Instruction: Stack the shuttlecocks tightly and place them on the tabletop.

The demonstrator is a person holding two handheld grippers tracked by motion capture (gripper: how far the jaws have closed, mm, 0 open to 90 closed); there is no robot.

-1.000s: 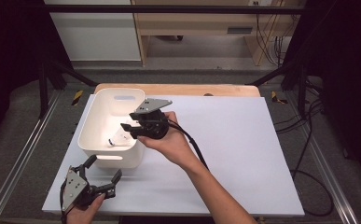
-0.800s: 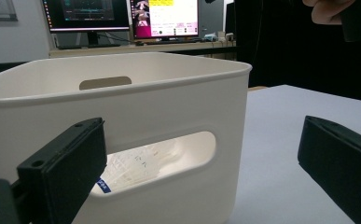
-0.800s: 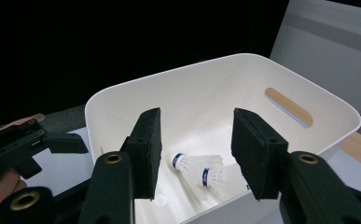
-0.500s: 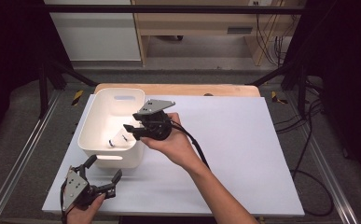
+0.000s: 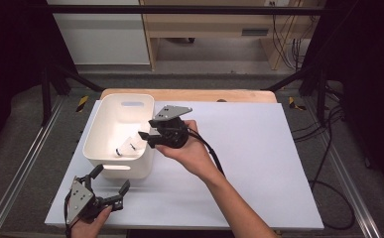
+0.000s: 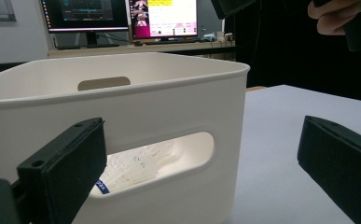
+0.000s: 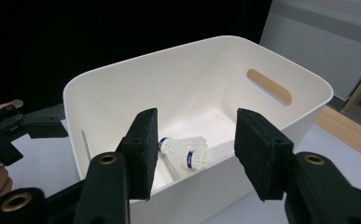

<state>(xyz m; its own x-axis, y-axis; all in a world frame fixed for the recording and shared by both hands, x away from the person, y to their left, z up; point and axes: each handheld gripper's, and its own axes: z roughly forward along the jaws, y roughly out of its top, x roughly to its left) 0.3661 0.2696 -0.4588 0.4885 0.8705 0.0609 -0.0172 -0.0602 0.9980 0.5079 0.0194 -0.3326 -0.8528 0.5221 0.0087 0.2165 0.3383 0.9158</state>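
One white plastic bin (image 5: 105, 153) with cut-out handles stands at the table's (image 5: 259, 148) ten o'clock, and on its floor lie two white shuttlecocks (image 7: 187, 151) with blue bands, side by side and touching. The right gripper (image 5: 142, 135) hangs over the bin's three o'clock rim, jaws spread and just been opening, nothing between them. The left gripper (image 5: 111, 184) rests at the table's seven o'clock, jaws wide apart and empty, facing the bin's near wall, which screens the shuttlecocks except through its handle slot.
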